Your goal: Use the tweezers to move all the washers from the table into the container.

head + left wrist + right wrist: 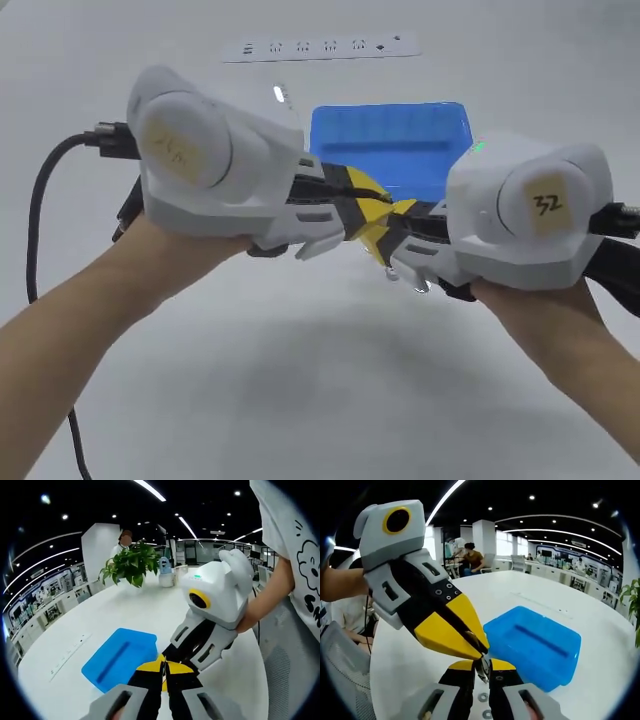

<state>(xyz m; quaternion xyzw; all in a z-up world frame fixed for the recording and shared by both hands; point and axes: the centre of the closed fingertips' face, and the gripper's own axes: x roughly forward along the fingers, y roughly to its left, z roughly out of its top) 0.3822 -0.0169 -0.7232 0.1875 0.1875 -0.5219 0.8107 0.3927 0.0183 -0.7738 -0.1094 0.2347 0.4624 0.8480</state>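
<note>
Closely drawn together, the jaws of the right gripper [481,666] pinched a slim dark metal piece that looked like the tweezers [481,672], though it was too small to make out fully. The yellow-tipped jaws of the left gripper [162,671] were together too; whether anything sat between them I could not tell. In the right gripper view the left gripper's pointed tips came in from the left and met the right gripper's tips just above the tweezers. Below those tips two washers [483,697] lay flat on the white table [545,595], outside the container [540,645]. That blue container stood near the washers on the table, just beyond the meeting tips in the head view. Each gripper was held in a hand, the left hand [175,250] and the right hand [525,300]. Farther out, a white power strip [320,47] lay beyond the container, and a black cable [40,200] curved away from the left gripper.
</note>
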